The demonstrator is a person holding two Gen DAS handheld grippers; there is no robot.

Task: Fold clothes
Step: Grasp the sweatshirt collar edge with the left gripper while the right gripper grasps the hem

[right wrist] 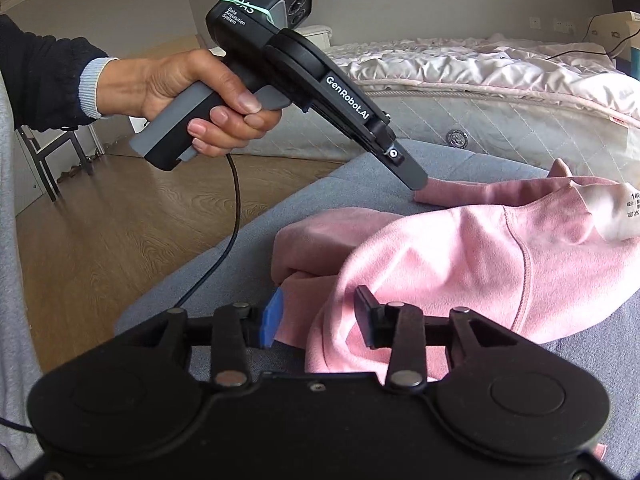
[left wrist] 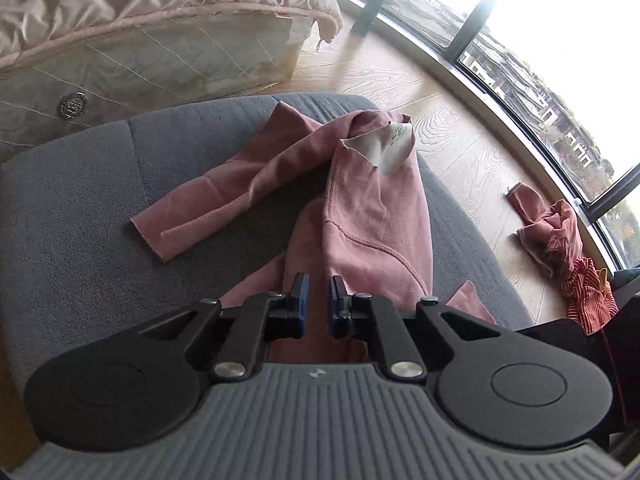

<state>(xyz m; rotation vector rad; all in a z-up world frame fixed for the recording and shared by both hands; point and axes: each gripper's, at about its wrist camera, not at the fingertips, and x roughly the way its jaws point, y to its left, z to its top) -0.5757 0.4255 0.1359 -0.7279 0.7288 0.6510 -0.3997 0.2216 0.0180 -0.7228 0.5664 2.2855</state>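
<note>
On the grey cushion lies your pink garment, white label showing. Your left gripper pinches its near edge between almost-closed jaws; your right gripper hangs with jaws apart over the folds, gripping nothing.

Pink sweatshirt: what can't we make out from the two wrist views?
- Left tool grip: left wrist view, pads nearly together over the pink sweatshirt; whether fabric is pinched is unclear.
- Label text: right wrist view, cut off by the right edge; left wrist view, too small.
- Its near edge: both views, hidden behind the tool bodies.
- Floor clothes: left wrist view, crumpled, garment types unclear.
</note>
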